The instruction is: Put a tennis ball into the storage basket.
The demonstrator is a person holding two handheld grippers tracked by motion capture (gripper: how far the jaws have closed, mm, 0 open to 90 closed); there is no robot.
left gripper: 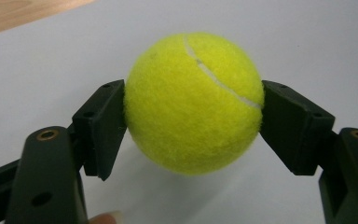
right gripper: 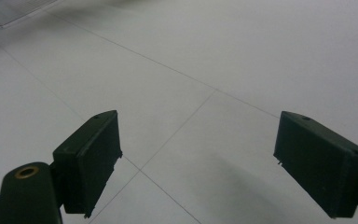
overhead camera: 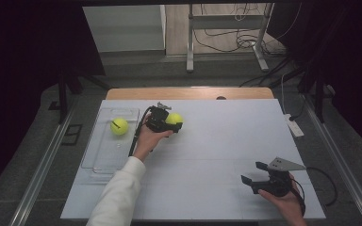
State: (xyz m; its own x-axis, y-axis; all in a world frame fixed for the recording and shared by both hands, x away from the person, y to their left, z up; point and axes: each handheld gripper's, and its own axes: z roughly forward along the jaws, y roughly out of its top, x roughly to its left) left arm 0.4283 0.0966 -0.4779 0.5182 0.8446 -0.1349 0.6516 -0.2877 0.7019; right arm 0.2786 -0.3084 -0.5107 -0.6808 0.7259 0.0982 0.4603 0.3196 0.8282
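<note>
My left gripper (overhead camera: 173, 123) is shut on a yellow tennis ball (overhead camera: 174, 118) near the middle of the white table (overhead camera: 217, 141), and holds it a little above the surface. In the left gripper view both black pads (left gripper: 103, 123) press on the sides of the tennis ball (left gripper: 193, 100), which casts a shadow on the table below it. A second yellow tennis ball (overhead camera: 119, 126) lies in the clear tray (overhead camera: 104, 157) at the table's left. My right gripper (overhead camera: 254, 173) rests near the front right corner, open, with nothing between its pads (right gripper: 91, 156).
The clear tray has free room in its front half. A white power strip (overhead camera: 293, 125) lies at the table's right edge. The wooden table end (overhead camera: 188, 92) borders the far side. Cables and a metal stand (overhead camera: 226, 42) are on the floor beyond.
</note>
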